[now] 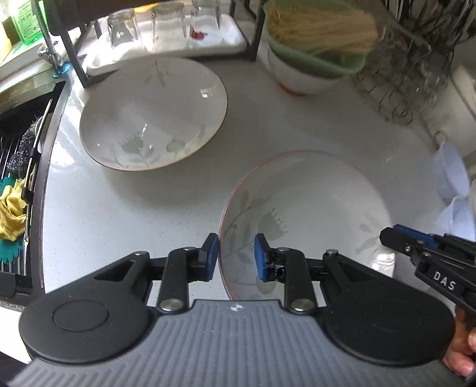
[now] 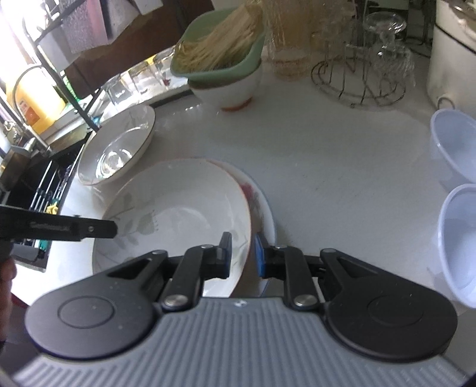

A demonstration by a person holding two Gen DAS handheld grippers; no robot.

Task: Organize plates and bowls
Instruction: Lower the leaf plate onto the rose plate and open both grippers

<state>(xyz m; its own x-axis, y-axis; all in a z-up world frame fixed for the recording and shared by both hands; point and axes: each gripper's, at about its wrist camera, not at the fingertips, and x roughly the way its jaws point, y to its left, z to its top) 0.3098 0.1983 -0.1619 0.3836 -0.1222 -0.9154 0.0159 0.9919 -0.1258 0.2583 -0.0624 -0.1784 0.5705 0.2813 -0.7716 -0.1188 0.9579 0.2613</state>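
Note:
A white bowl with a leaf pattern point(image 1: 312, 202) point(image 2: 178, 208) sits near me on the white counter, tilted over a floral plate point(image 2: 261, 202). My left gripper point(image 1: 237, 257) straddles its left rim, one pad against the outside and the other on the inner wall. On the opposite side, my right gripper point(image 2: 243, 254) is shut on the rim. Each gripper shows in the other's view: the right gripper point(image 1: 395, 235) and the left gripper point(image 2: 110, 229). A second leaf-patterned bowl point(image 1: 154, 113) point(image 2: 119, 143) rests farther back, near the sink.
The sink point(image 1: 17, 148) with a yellow cloth point(image 1: 10, 214) lies left. At the back are upturned glasses on a tray point(image 1: 169, 26), a green bowl of pale strands point(image 2: 220, 59) stacked on a white bowl, and a wire glass rack point(image 2: 363, 80). Pale blue plastic bowls point(image 2: 455, 143) stand right.

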